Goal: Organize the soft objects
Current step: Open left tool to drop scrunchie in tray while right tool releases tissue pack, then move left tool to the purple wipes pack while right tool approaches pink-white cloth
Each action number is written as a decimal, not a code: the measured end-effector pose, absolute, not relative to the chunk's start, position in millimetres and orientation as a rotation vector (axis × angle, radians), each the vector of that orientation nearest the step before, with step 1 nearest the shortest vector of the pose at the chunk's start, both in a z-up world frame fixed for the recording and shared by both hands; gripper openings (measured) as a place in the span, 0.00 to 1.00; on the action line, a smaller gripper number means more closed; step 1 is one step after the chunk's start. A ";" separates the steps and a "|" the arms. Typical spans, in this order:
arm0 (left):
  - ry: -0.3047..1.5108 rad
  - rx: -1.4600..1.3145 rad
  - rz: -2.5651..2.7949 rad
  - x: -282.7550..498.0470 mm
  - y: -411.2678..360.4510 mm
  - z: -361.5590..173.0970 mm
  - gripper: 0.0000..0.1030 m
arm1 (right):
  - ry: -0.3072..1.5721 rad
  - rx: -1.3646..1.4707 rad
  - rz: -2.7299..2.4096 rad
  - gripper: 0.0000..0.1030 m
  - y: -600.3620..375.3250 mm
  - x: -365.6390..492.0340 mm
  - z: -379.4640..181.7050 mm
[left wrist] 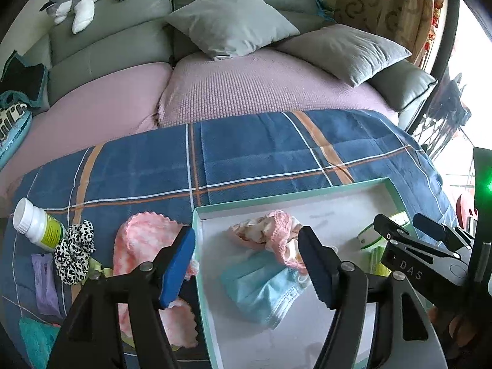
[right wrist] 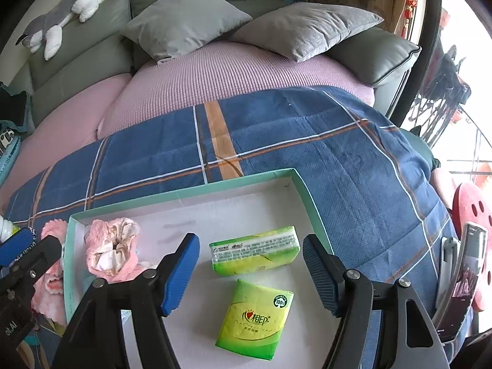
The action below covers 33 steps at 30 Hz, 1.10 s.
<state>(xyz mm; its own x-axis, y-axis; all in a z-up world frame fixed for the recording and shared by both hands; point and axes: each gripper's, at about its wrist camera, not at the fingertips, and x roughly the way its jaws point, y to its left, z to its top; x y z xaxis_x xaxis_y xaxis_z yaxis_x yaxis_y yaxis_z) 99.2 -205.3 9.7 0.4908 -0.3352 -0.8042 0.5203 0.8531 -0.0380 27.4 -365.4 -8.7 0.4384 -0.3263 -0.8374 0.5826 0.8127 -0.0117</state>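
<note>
Both grippers hang spread and empty over a teal-rimmed tray (right wrist: 184, 195) on the plaid blanket (right wrist: 353, 166). Under the left gripper (left wrist: 247, 264) lie a blue mask (left wrist: 261, 289) and, just beyond it, a pink scrunchie (left wrist: 270, 230). Below the right gripper (right wrist: 250, 272) two green tissue packs (right wrist: 255, 253) lie near each other. Left of the tray a pink cloth (left wrist: 138, 236) and a leopard scrunchie (left wrist: 75, 250) rest on the blanket

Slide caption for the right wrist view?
Open right gripper hovers over two green tissue packs in the tray, pink scrunchie alongside.
</note>
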 end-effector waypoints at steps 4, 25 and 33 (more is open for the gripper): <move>0.930 0.206 -0.487 105.3 -199.5 5.5 0.87 | 0.970 0.275 -0.580 0.94 -362.8 29.8 -10.1; 0.984 0.151 -0.358 127.4 -160.1 1.7 0.89 | 0.996 0.235 -0.600 1.00 -355.3 34.3 -7.1; 0.979 0.169 -0.295 131.6 -140.3 10.2 0.89 | 1.019 0.228 -0.583 1.00 -342.5 39.5 -3.2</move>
